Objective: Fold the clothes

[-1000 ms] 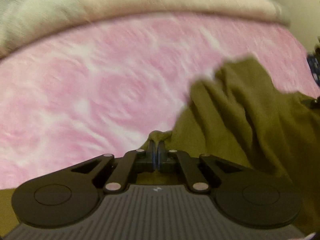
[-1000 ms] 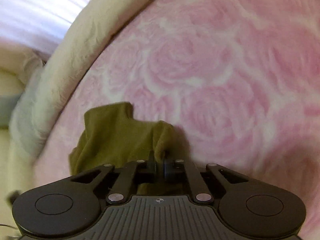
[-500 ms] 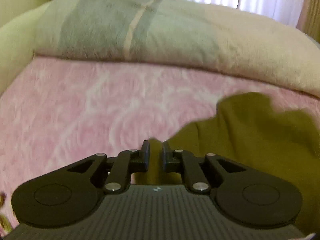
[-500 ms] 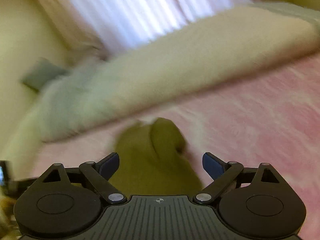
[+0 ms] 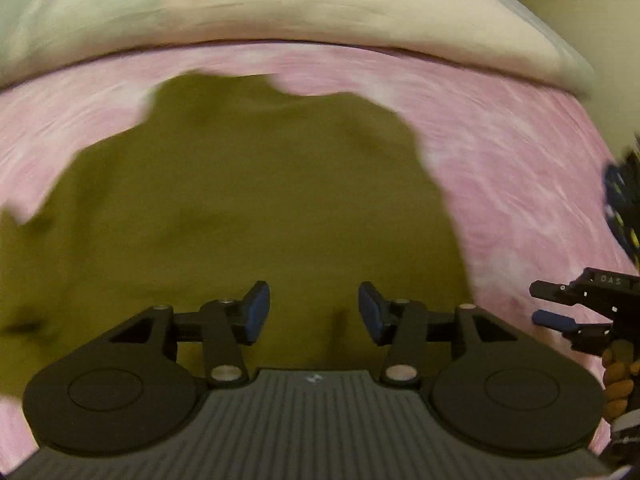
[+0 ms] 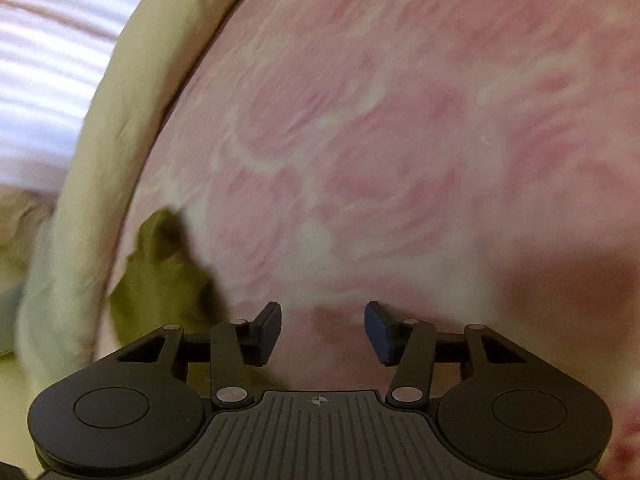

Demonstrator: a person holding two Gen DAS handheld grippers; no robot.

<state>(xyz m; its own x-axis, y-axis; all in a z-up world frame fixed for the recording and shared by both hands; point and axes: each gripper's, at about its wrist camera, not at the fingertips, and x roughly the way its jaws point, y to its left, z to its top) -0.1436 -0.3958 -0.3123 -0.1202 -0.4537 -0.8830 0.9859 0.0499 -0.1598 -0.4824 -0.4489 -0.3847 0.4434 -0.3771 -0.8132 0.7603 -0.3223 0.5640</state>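
Rumpled olive garment [image 5: 256, 200] on plush rose-patterned pink blanket [image 5: 520, 152]

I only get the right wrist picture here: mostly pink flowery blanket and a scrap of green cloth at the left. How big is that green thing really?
Observer: Much bigger than your scrap. In the left wrist view the olive garment spreads across most of the pink blanket.
Operator: Is the other tool holding it?
Observer: No. The left gripper is open above the cloth, with nothing between its fingers.
Operator: Can you see my tool from over there?
Observer: Yes, the right gripper shows at the right edge, beside the garment, over bare blanket, with a hand below it.
Operator: Anything beyond the garment?
Observer: A cream blanket lies rolled along the far side.
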